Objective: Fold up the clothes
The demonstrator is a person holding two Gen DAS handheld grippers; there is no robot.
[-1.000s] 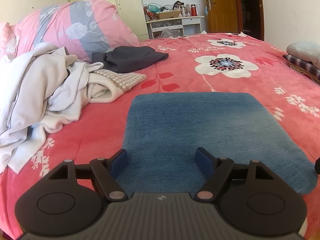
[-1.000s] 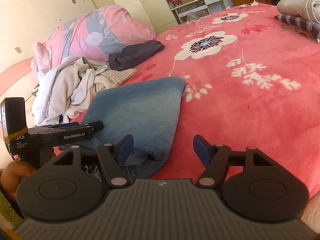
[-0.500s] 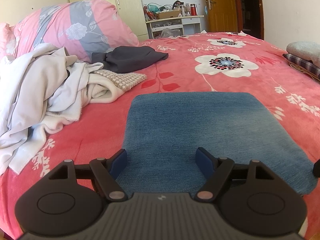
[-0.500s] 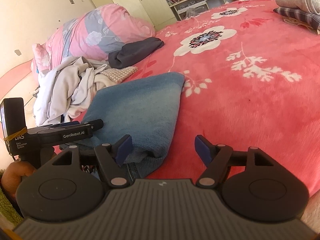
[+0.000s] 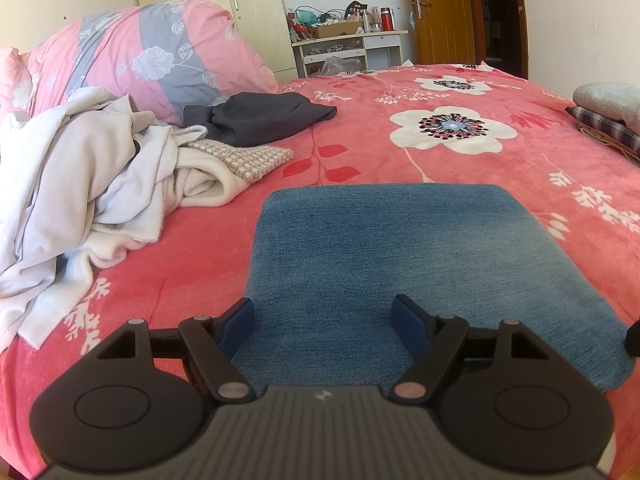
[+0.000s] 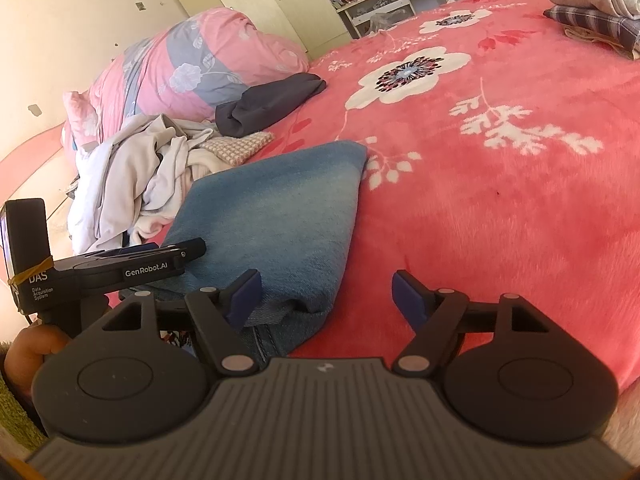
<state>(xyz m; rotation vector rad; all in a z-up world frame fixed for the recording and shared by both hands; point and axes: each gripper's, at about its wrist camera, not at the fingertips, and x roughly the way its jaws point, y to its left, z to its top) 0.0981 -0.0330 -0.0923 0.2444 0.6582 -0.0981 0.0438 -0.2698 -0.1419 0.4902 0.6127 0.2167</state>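
A folded blue denim garment [image 5: 400, 248] lies flat on the red flowered bedspread [image 5: 460, 168]. My left gripper [image 5: 322, 316] hovers over its near edge, open, with the pads wide apart and not pressing on the cloth. In the right wrist view the same denim garment [image 6: 280, 208] lies to the left. My right gripper [image 6: 326, 292] stands at its near right corner with its jaws opening. The denim corner sits just inside the left pad and is not clamped. The left gripper [image 6: 160, 256] shows side-on at the left, held by a hand [image 6: 28, 348].
A heap of unfolded pale clothes [image 5: 80, 184] lies left of the denim, with a dark grey garment [image 5: 260, 120] behind it and a pink and grey duvet [image 5: 152, 52] beyond. Folded clothes [image 6: 592, 4] are stacked at the far right. Wardrobe, desk and door stand behind.
The right gripper's jaws have spread a little wider and its view has tilted slightly. The left gripper and the denim have not moved.
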